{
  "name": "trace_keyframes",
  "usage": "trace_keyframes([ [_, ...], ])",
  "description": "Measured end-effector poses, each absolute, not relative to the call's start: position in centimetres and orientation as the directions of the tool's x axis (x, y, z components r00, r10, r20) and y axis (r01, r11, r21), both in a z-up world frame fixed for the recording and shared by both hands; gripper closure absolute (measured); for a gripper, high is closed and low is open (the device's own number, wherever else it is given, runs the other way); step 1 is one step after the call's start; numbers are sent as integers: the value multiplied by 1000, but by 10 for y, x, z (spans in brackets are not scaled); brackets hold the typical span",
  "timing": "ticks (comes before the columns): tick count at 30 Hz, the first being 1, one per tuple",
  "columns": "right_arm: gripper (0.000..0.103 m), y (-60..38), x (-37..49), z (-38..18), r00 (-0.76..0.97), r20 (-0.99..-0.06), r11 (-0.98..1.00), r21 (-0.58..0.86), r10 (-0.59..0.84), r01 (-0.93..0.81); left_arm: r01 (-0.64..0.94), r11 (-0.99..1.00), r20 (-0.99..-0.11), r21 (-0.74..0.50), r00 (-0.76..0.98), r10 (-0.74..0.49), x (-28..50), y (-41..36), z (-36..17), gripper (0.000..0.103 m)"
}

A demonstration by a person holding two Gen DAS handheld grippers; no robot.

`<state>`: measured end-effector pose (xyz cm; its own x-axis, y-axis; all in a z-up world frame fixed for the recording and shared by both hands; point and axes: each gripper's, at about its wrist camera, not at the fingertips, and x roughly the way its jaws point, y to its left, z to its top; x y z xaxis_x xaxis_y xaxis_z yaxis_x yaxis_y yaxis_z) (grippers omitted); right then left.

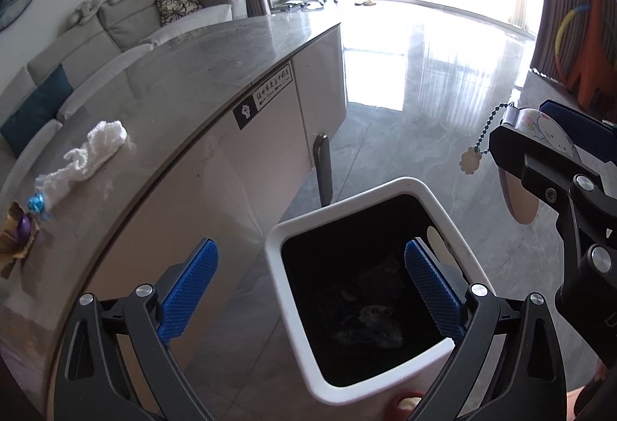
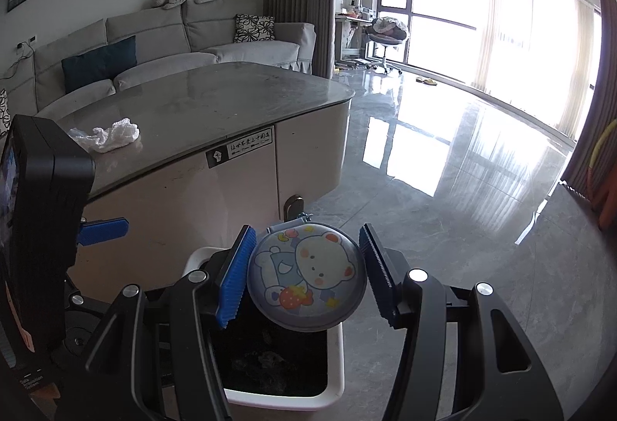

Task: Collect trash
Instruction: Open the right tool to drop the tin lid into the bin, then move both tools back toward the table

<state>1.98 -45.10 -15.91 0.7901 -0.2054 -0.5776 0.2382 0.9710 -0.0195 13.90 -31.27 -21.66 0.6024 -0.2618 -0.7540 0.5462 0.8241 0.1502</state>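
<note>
My left gripper stands wide open over the white trash bin, with nothing between its blue pads. The bin has a black liner, and dim crumpled trash lies at its bottom. My right gripper is shut on a round case with a cartoon bear and holds it above the bin. In the left wrist view that bear case shows at the right, a bead chain with a tag dangling from it. On the table lie a white foam net, a blue wrapper and a gold and purple wrapper.
The bin stands on the glossy grey floor against the rounded marble-topped table cabinet. A metal handle sticks out of the cabinet just behind the bin. A grey sofa lies beyond the table. A person's foot shows under the bin's near edge.
</note>
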Motion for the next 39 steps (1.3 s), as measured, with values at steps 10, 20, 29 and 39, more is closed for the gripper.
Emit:
trace_keyframes([
  [10, 46, -434, 33, -167, 777, -603, 981, -51, -181, 188, 426, 882, -676, 199, 712, -192, 149, -269, -191, 6],
  [20, 5, -417, 51, -193, 728, -651, 977, -145, -214, 158, 385, 906, -671, 178, 721, -175, 159, -249, -182, 6],
  [29, 5, -409, 53, -198, 725, -632, 958, -239, -275, 155, 361, 918, -656, 162, 735, -174, 155, -235, -170, 6],
  [39, 5, -404, 55, -178, 758, -604, 969, -187, -245, 164, 357, 920, -632, 163, 754, -181, 145, -227, -150, 6],
])
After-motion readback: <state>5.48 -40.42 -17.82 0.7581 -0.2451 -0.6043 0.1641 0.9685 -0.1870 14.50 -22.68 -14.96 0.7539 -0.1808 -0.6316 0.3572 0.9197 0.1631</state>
